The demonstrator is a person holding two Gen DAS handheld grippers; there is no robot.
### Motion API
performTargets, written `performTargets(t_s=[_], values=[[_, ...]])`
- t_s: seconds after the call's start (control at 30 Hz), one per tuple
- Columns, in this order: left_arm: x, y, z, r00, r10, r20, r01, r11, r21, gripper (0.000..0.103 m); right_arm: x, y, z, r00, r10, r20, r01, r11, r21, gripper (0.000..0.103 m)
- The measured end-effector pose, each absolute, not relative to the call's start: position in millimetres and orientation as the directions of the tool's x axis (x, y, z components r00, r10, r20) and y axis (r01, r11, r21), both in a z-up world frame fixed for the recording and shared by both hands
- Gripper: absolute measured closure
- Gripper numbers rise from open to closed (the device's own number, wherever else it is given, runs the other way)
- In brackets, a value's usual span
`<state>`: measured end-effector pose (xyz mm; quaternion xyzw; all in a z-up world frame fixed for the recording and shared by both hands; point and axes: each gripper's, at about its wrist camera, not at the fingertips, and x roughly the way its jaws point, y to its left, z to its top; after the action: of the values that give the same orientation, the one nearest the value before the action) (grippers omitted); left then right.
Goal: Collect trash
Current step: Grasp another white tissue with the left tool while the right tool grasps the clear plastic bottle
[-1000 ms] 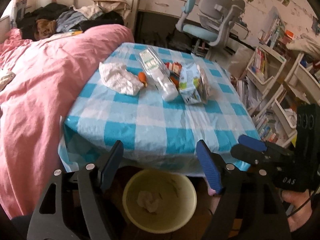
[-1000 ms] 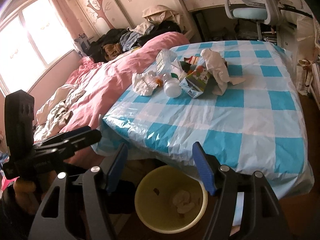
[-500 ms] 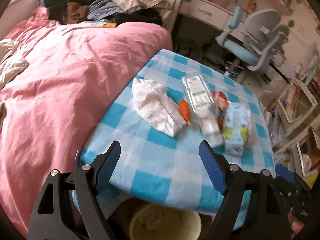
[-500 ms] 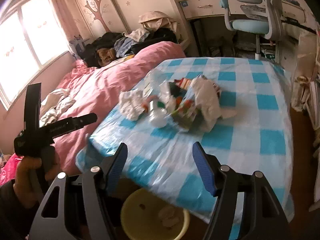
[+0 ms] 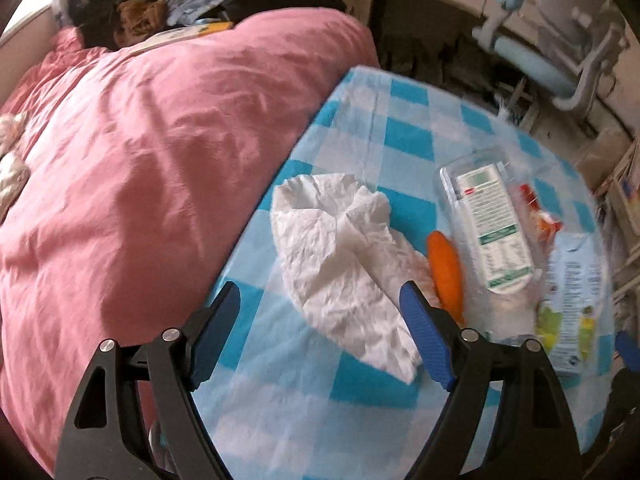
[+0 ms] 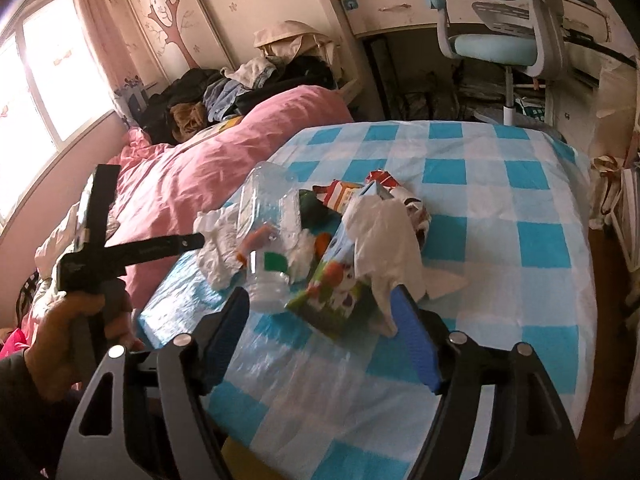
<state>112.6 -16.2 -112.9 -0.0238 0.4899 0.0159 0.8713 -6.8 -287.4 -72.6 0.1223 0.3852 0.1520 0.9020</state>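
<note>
Crumpled tissue (image 5: 344,264) is lying on the desk (image 5: 280,420) right ahead of my left tongs (image 5: 320,336), between the spread tips, so I'm lining up on it first. Orange scrap (image 5: 446,272) & clear bottle (image 5: 488,224) are sitting just right of them. Right tongs (image 6: 322,336) are also hanging spread w/ nothing in them, carton (image 6: 336,280) & white wrapper (image 6: 384,248) just ahead. Pink bed (image 5: 140,160) is off to the left.

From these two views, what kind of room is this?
Most likely a child's bedroom: a bed with a pink duvet, a desk chair, and a tree decoration on the wall.
</note>
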Motion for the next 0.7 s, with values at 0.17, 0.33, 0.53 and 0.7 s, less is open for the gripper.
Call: performTargets(t_s=[0.17,0.33,0.53,0.7], values=[[128,-26,-119,0.519,0.032,-0.854,-0.014,0.999,0.029,0.024,16,-291,-80,0.658,0.358,-0.663,-0.154,0.925,0.347,0.033],[137,-19,-117,0.517,-0.034,-0.855,-0.024,0.998,-0.054,0.057,26,-299,-83,0.676,0.343,-0.652,-0.101,0.920,0.379,0.033],[141,-9,-102,0.528,-0.127,-0.840,-0.041,0.984,-0.174,0.096,24,-282,-70,0.690,0.388,-0.611,-0.189,0.912,0.365,0.033],[130,9,-66,0.620,-0.179,-0.764,-0.063,0.959,-0.276,0.099,33,-243,-68,0.636,0.464,-0.616,-0.332,0.886,0.325,0.033]])
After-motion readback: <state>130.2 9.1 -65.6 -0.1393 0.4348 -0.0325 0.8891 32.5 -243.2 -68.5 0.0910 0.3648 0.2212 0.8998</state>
